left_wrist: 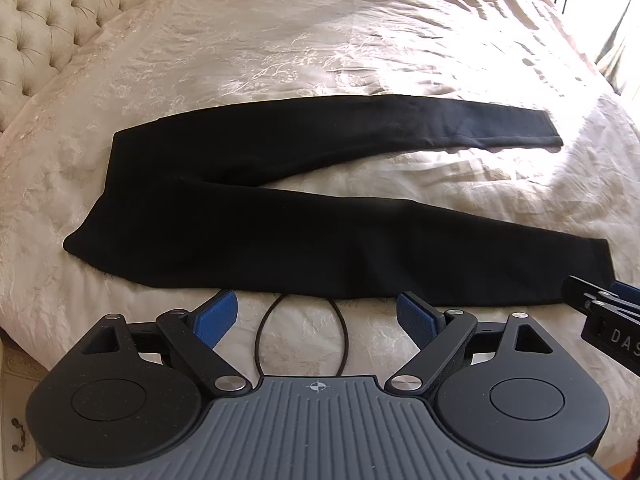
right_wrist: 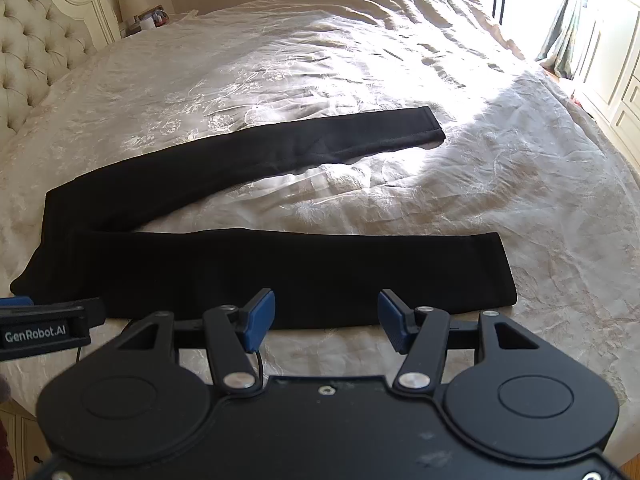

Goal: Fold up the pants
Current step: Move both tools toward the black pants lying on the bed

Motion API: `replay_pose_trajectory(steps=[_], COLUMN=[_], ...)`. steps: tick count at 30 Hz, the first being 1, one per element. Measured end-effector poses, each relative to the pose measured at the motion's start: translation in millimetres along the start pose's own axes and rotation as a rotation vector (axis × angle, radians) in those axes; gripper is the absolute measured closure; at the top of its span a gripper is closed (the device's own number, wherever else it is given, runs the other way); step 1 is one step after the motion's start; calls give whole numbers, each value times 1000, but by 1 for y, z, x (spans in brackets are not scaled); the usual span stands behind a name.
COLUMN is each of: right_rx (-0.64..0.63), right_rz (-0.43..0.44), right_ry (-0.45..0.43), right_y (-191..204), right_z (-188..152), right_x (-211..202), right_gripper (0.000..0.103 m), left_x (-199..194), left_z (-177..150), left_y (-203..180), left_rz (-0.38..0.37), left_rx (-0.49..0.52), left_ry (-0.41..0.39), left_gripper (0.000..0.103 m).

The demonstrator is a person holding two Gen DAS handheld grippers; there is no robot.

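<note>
Looking along the left gripper [left_wrist: 316,316], its blue pads stand wide apart with nothing between them, just short of the black pants [left_wrist: 248,220] spread flat on the cream bedspread [left_wrist: 320,40], while the right gripper [left_wrist: 608,316] at the right edge shows the letters "DAS". From the right wrist, the right gripper [right_wrist: 326,316] is likewise spread and empty at the near pant leg's edge, and the left gripper [right_wrist: 44,320] at the left edge reads "GenRobot.AI".

Headboard [left_wrist: 36,32] cut off at nine o'clock. Cable [left_wrist: 304,336] partly hidden under pants [left_wrist: 248,208]. Nightstand clutter [right_wrist: 150,20] at eleven o'clock too small to tell.
</note>
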State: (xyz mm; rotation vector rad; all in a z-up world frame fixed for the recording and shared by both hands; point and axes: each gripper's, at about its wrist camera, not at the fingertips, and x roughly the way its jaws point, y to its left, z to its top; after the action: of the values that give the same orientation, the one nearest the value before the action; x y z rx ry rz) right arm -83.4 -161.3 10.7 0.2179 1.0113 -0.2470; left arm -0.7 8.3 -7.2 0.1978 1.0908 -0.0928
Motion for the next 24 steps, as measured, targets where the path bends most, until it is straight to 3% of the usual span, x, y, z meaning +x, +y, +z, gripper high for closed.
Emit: replay_pose_trajectory(steps=[24], right_rx=[-14], right_rz=[19], right_ry=[17], right_y=[6], right_z=[2], right_x=[2], right_gripper=[43], left_x=[7], left_z=[-4], left_y=[7], left_rz=[-4], left_rx=[-18], left_ry=[28], left_gripper=[16])
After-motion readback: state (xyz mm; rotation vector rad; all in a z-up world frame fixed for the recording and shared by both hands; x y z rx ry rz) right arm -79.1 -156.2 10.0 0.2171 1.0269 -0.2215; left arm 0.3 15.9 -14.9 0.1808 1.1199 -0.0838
